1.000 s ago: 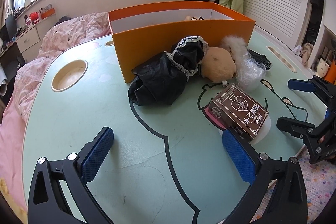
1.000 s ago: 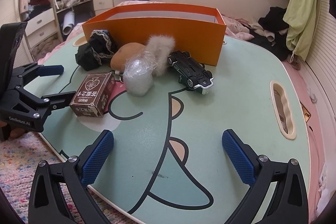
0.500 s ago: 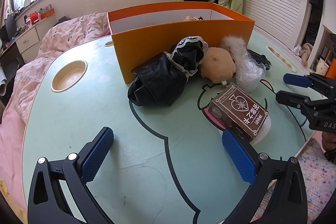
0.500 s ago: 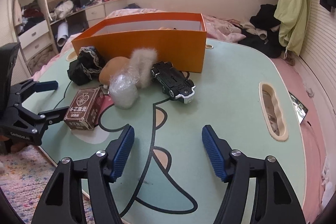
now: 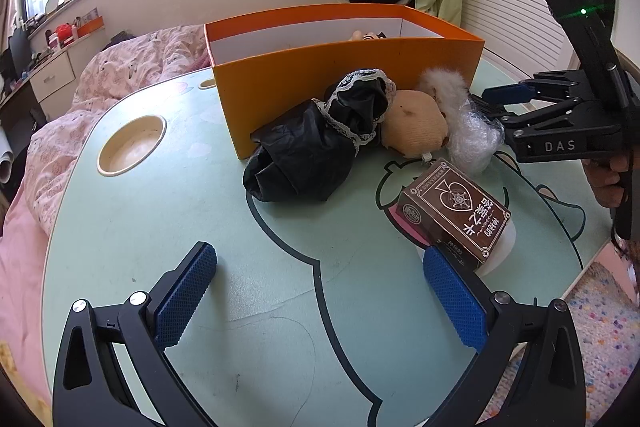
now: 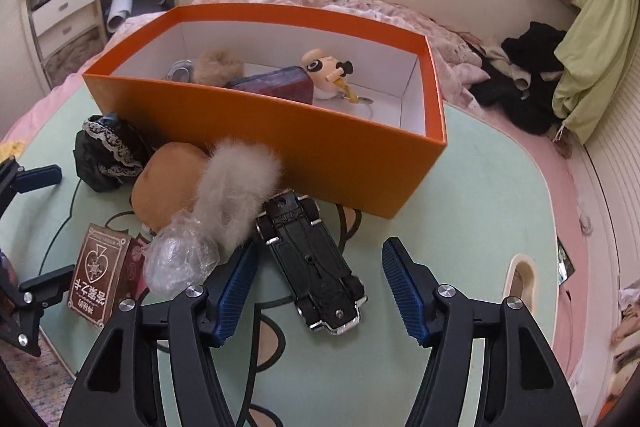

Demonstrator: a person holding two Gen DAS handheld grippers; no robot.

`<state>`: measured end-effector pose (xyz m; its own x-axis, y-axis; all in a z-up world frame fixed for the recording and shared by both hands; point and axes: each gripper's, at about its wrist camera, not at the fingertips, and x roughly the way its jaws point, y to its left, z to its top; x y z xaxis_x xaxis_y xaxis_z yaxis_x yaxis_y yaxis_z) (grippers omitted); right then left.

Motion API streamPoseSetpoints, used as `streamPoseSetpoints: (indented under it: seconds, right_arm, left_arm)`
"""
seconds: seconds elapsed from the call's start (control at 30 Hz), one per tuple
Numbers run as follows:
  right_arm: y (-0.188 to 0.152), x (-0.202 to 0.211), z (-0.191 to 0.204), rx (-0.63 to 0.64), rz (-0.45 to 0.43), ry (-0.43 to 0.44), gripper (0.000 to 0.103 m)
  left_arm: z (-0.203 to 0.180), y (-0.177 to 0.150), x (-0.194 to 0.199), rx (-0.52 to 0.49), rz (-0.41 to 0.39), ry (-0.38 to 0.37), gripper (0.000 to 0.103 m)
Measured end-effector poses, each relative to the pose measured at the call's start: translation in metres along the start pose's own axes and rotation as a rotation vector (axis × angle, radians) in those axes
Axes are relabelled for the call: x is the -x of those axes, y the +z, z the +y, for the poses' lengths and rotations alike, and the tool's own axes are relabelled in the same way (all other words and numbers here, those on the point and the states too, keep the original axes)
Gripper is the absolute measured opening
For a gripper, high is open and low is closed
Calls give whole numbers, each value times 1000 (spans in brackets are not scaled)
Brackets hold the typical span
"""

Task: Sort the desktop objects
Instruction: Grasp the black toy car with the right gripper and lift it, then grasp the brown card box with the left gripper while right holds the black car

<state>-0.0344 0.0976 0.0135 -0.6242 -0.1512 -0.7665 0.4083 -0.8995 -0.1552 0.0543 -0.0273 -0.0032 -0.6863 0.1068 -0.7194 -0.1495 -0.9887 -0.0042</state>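
Note:
A black toy car [image 6: 310,259] lies upside down on the green table, in front of the orange box [image 6: 320,143]. My right gripper [image 6: 320,291] is open with its pads on either side of the car's near end, not touching it; it also shows in the left wrist view [image 5: 496,105]. Left of the car lie a grey fur piece [image 6: 236,187], a clear wrap ball [image 6: 180,261], a tan plush [image 6: 168,179], a black lace cloth [image 6: 108,151] and a brown card box [image 6: 98,269]. My left gripper [image 5: 320,295] is open and empty above the table, near the card box [image 5: 456,211].
The orange box [image 5: 344,79] holds a purple block [image 6: 276,87], a small figure [image 6: 328,71], a fur ball and a tin. A round cup hole [image 5: 132,145] sits at the table's left, a slot [image 6: 518,275] at its right. A bed lies behind.
My right gripper has moved forward and down over the toy car and narrowed its opening, now straddling it. My left gripper has stayed in place.

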Motion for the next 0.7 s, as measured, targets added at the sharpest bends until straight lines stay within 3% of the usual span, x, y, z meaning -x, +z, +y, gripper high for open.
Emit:
streamPoseSetpoints:
  seconds: [0.1,0.13,0.43,0.7]
  right_arm:
    - [-8,3,-8,-62,-8,72,30]
    - [-12,5,-11,-92,-9,95,28]
    - [-79,51,-17,-249,-99,140,28]
    - [-102,66,-4,-205,-185,89,29]
  left_arm:
    - [-1,0,0,0,1,-1,103]
    - [-1,0,0,0,1,-1,103]
    - [-1,0,0,0,0,-1,103]
    - [-1,0,0,0,0,-1,103]
